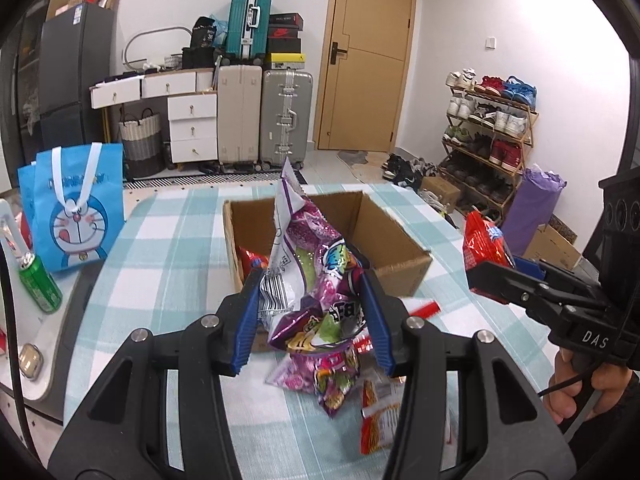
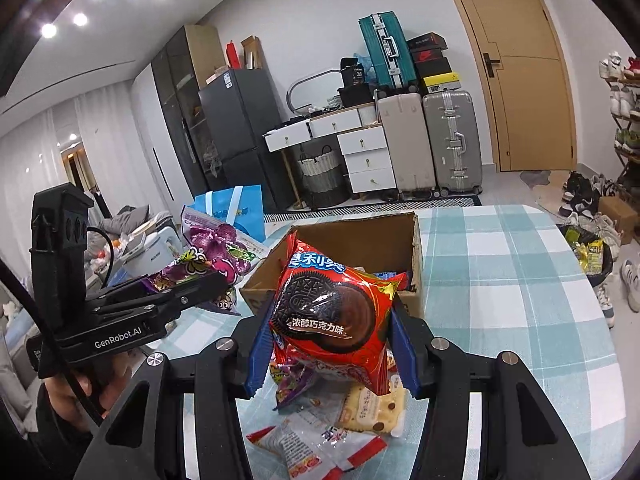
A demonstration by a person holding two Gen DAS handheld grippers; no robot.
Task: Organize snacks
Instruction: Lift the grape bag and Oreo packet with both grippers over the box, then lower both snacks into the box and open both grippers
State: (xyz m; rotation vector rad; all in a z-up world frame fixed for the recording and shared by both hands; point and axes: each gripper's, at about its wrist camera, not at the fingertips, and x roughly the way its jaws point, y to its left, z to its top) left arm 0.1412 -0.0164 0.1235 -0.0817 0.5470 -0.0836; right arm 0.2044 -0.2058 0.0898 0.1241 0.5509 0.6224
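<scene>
A purple snack bag (image 1: 316, 280), crumpled and standing roughly upright, is clamped between the blue pads of the left gripper (image 1: 314, 320), raised above the table and in front of an open cardboard box (image 1: 400, 268). A red cookie packet (image 2: 332, 316), printed with a dark sandwich biscuit, is clamped between the pads of the right gripper (image 2: 332, 344), likewise held off the table on the near side of the same box. The box sits on a table covered in a teal-and-white checked cloth (image 2: 500, 280); at least one red packet lies inside it, at the left wall as the left wrist view shows it. Loose snacks (image 2: 320, 440) remain on the cloth beneath both grippers: a white-and-red wrapper, a pale biscuit pack and a small purple packet. In the left wrist view the right gripper appears at the right edge with a hand (image 1: 588, 384) on its grip. A blue cartoon tote bag (image 1: 76, 208) stands at the table's left corner, with a green drink can (image 1: 40, 284) on a lower surface just beside it. Beyond the table stand suitcases (image 1: 264, 116), white drawers (image 1: 192, 128), a woven basket (image 1: 140, 140), a dark refrigerator (image 1: 72, 68), a wooden door (image 1: 368, 52) and a shoe rack (image 1: 488, 132).
</scene>
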